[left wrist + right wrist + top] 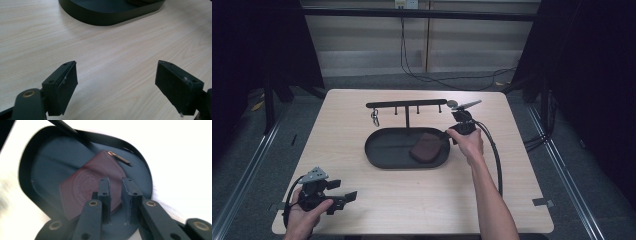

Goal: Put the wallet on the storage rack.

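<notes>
Item: maroon zip wallet [92, 180], flat pouch with an embossed round seal and a metal zipper pull. Location: lying in the right half of the black oval tray [382, 156], tilted, its lower edge toward the tray's wall near the right gripper [116, 187]. Judged status: placement in the tray looks done or all but done; what seems left is freeing the wallet fully and drawing the right hand back.

Right gripper, over the tray's right end in the high view [451, 134]: fingers [104, 195] narrow, a slim gap between them, nothing seen pinched; the wallet lies under and behind them, and contact with it cannot be told.

Left gripper [116, 85]: fingers [62, 87] spread wide, empty, held low over bare desk [112, 45] at the near left corner [343, 198], well apart from the tray.

Also present: black hook rack [406, 105] rising behind the tray, with a small key ring [375, 118] hanging at its left end
</notes>
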A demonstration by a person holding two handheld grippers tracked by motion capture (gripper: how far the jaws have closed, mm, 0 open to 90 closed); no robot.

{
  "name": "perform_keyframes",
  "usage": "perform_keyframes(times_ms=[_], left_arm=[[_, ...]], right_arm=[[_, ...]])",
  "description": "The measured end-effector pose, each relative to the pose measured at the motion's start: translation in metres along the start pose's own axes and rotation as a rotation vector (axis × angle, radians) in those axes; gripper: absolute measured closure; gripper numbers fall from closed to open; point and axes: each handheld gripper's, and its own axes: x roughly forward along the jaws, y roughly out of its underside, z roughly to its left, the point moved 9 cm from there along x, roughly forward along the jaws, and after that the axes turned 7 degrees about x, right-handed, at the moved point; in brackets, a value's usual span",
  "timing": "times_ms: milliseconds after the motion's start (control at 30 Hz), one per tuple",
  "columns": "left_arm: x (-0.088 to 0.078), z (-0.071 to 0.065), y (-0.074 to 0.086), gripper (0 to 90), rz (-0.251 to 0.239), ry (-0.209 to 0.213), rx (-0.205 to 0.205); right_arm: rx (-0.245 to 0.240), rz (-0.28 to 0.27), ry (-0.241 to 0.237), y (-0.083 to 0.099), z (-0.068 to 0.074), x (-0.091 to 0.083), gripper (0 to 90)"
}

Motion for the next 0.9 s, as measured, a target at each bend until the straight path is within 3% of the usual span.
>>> perform_keyframes(times_ms=[100, 267, 433, 667, 900], left_arm=[[0.000, 0.000, 0.000, 18.0, -0.002, -0.002, -0.004], [0.000, 0.002, 0.000, 17.9, -0.001, -0.006, -0.010], [0.000, 0.002, 0.000, 17.9, -0.006, -0.008, -0.017], [0.000, 0.003, 0.000, 17.9, -0.004, -0.007, -0.017], [0.001, 0.004, 0.001, 18.0, -0.001, -0.010, -0.030]], right_arm=[[-0.012, -0.030, 0.001, -0.002, 0.002, -0.005, 71.0], [-0.022, -0.080, -0.003, -0.004, 0.002, -0.017, 52.8], [-0.039, -0.159, -0.010, -0.006, 0.000, -0.031, 40.6], [-0.054, -0.205, 0.013, 0.001, -0.007, -0.046, 27.1], [-0.068, -0.231, 0.020, 0.021, -0.014, -0.058, 23.0]])
